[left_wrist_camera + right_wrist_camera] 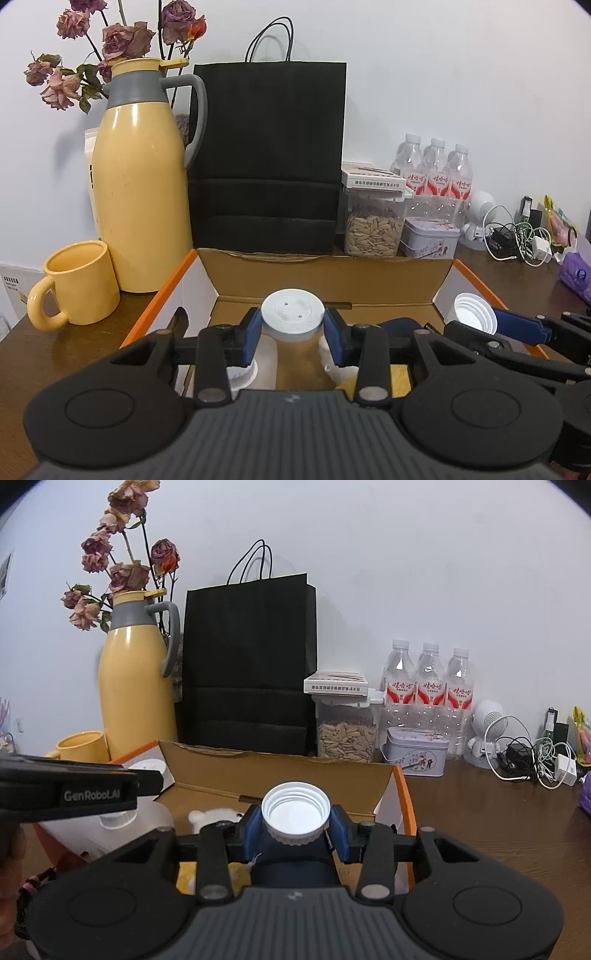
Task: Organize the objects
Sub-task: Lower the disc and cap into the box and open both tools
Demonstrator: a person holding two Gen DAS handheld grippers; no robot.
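Now we saw left gripper (pixel 293 326) pinching white container (pixel 293 314); right gripper (pixel 295 829) pinching upturned white cap (pixel 295 812) over cardboard box (pixel 280 771), thermos (pixel 136 679) at ten o'clock.

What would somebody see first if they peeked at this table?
Probably the two white lids up front: the left hand-held gripper pinches a jar by its white lid, and the right hand-held gripper grips a loose white cap, both over the open cardboard box. Behind, on the left, stands a tall yellow jug beside a black paper bag.
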